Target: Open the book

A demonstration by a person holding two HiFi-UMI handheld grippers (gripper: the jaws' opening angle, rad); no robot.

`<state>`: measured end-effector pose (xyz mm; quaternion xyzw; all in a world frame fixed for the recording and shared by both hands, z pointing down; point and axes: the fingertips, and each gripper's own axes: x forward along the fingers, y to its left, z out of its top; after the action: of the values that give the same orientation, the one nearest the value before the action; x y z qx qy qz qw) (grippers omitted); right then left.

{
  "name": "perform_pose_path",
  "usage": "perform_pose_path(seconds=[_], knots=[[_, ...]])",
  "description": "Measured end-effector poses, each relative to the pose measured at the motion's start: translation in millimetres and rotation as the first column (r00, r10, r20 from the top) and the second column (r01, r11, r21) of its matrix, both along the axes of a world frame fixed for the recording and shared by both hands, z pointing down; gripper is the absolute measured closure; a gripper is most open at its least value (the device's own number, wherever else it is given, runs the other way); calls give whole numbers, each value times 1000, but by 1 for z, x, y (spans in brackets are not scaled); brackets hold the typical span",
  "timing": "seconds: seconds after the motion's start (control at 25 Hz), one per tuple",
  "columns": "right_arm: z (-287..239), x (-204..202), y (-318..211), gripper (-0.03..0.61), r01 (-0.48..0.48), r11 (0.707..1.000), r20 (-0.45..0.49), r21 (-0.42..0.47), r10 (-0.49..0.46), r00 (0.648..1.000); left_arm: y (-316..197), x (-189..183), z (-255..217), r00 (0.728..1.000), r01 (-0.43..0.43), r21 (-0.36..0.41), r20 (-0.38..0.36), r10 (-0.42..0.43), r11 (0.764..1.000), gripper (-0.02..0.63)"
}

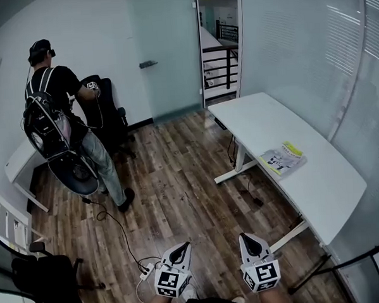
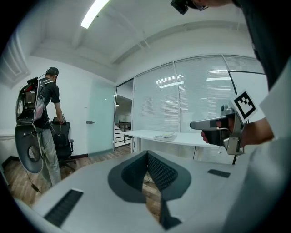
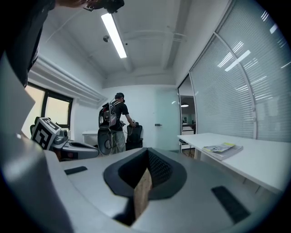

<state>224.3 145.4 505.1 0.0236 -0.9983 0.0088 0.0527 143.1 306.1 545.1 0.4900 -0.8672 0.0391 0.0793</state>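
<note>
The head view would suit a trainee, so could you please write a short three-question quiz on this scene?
1. True or false: the right gripper touches the book on the white desk.
2. What is between the fingers of the left gripper? A) the book B) nothing C) a cable
3. Which piece of furniture does the standing person have a hand on?
Key: 1. False; both grippers are over the floor, well short of the desk. 2. B; its fingers are together. 3. The black office chair.
</note>
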Motion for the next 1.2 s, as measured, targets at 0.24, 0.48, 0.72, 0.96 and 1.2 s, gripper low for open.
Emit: perform_pose_path(seconds=[0.24,0.48,0.72,0.96,1.2], knots=[[-6,-39,31,574,25,1000,0,7,-25,1000,23,-30,-13,1000,-15,27,-18,15,1000,603],[11,-64,43,574,-31,999,-11,-16,30,999,61,-54,9,997,-46,36,-66,48,998,603],[9,-62,40,574,-96,995,-24,-24,96,995,43,-72,-8,990,-101,119,-83,111,988,603],[-1,-68,0,574,-92,996,-24,18,92,995,-11,-90,-5,975,-168,106,-129,181,980,603],[-23,-132,-63,574,-93,995,29,-26,94,995,-77,-144,-8,975,-188,45,-114,192,981,603]])
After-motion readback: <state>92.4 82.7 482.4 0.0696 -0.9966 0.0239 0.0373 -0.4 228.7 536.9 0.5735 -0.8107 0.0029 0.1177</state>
